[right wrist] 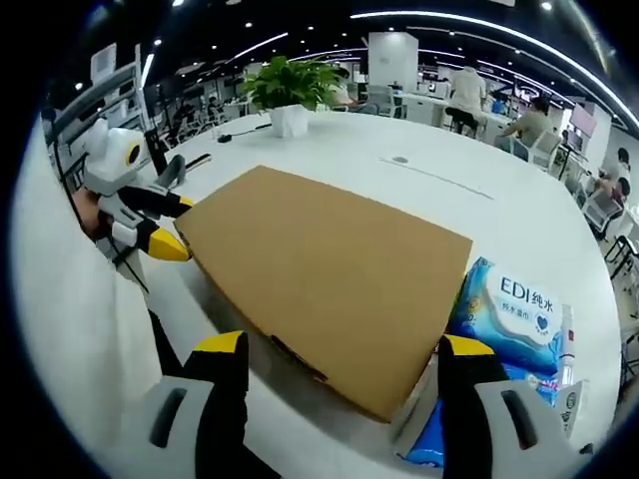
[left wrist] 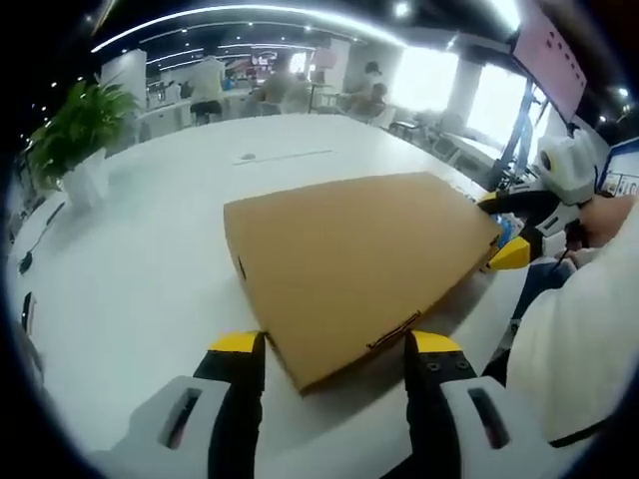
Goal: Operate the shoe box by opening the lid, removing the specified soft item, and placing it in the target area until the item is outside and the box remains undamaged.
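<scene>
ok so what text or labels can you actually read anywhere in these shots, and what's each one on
"EDI" with two Chinese characters that look like "纯水": on the blue wipes pack beside the cardboard box, right gripper view.
Smaller print under that on the pack: too small to read.
Slim white and red item by the pack: print is blurred.
Box lid: no print visible in either view.
Pink screen in the background, left gripper view: nothing legible.

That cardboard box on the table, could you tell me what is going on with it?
A person holds a hand-held gripper at each end of the closed shoe box on the white table. The left gripper and the right gripper both stand open at its edges. The lid is still down. A blue wipes pack lies beside the box.
</scene>
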Demonstrator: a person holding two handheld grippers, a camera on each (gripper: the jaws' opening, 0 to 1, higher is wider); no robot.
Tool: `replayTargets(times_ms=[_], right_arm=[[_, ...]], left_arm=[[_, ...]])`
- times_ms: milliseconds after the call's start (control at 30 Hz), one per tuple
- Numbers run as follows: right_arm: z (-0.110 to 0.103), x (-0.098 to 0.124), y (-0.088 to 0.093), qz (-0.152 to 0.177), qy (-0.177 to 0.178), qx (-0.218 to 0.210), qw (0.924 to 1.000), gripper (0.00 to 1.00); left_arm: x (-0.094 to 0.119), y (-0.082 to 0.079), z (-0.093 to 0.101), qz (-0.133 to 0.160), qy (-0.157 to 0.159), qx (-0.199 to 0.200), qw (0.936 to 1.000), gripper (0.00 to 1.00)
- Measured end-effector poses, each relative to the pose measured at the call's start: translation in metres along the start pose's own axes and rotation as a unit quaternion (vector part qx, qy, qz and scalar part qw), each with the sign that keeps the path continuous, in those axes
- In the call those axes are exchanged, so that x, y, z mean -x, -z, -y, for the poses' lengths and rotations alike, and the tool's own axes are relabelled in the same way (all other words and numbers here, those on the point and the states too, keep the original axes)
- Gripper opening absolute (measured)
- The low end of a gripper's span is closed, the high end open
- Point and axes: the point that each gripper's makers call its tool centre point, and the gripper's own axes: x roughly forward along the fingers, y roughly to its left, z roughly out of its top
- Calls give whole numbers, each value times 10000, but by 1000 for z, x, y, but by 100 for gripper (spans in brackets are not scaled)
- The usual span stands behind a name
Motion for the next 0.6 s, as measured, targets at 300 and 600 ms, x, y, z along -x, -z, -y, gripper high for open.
replayTargets(times_ms=[300, 600], right_arm=[[1, 18, 2, -74, -78, -588, 9982, 78], [12, 40, -23, 280, 38, 114, 9995, 78]], left_arm=[[19, -4, 5, -37, 36, 223, 9997, 64], [43, -39, 3, 612, 232, 1090, 9919, 67]])
